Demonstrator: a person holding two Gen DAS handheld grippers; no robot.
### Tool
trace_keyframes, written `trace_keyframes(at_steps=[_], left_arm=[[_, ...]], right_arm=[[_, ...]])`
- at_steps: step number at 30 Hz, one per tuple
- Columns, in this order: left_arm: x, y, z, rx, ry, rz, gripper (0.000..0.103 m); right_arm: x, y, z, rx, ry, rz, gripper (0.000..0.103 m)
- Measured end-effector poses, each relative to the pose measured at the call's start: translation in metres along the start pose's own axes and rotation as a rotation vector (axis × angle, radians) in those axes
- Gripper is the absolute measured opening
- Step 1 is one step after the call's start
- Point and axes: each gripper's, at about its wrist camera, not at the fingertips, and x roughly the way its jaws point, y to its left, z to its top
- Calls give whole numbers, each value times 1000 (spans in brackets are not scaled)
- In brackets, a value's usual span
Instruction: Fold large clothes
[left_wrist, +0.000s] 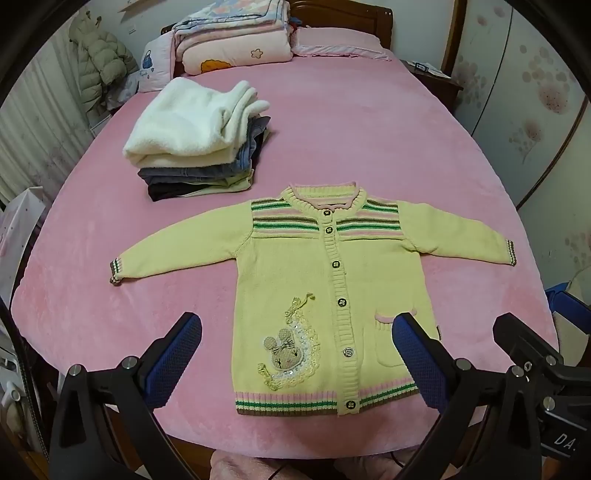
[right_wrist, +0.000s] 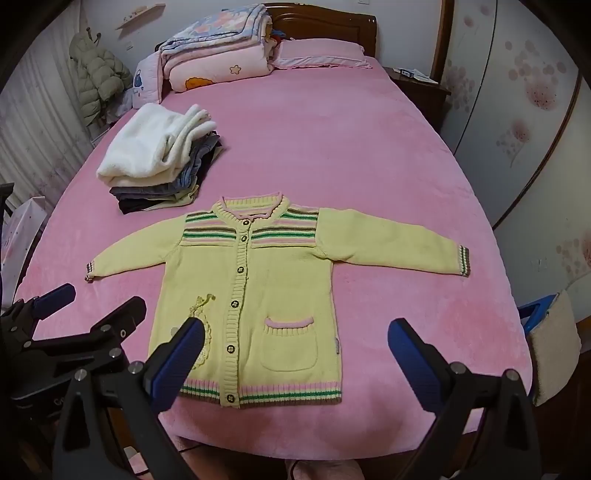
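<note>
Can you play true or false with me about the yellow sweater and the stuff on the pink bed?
1. The yellow cardigan lies flat with both sleeves spread out. True.
2. The cardigan is unbuttoned and open. False: it is buttoned down the front.
3. A white fluffy garment tops the pile of folded clothes. True.
4. The left gripper is squeezing the cardigan. False: its jaws stand wide open, holding nothing.
5. The pocket has a green edge. False: the edge is pink.

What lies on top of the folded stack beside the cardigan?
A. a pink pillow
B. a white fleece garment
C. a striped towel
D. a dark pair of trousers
B: a white fleece garment tops the folded stack, beyond the yellow cardigan's sleeve.
</note>
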Motion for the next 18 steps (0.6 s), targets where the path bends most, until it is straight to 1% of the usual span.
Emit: trace_keyframes(at_steps=[4, 14, 16, 18], left_arm=[[6, 4, -4, -8, 15, -15, 102], [10, 25, -13, -32, 18, -20, 102], [1, 12, -6, -30, 31, -4, 102], [0, 13, -6, -30, 30, -4, 102]], right_arm=[[-1, -4, 1, 9, 3, 1, 100], [0, 9, 1, -22, 10, 11, 100], [-1, 9, 1, -22, 14, 15, 100], [-3, 11, 1, -21, 17, 14, 100]])
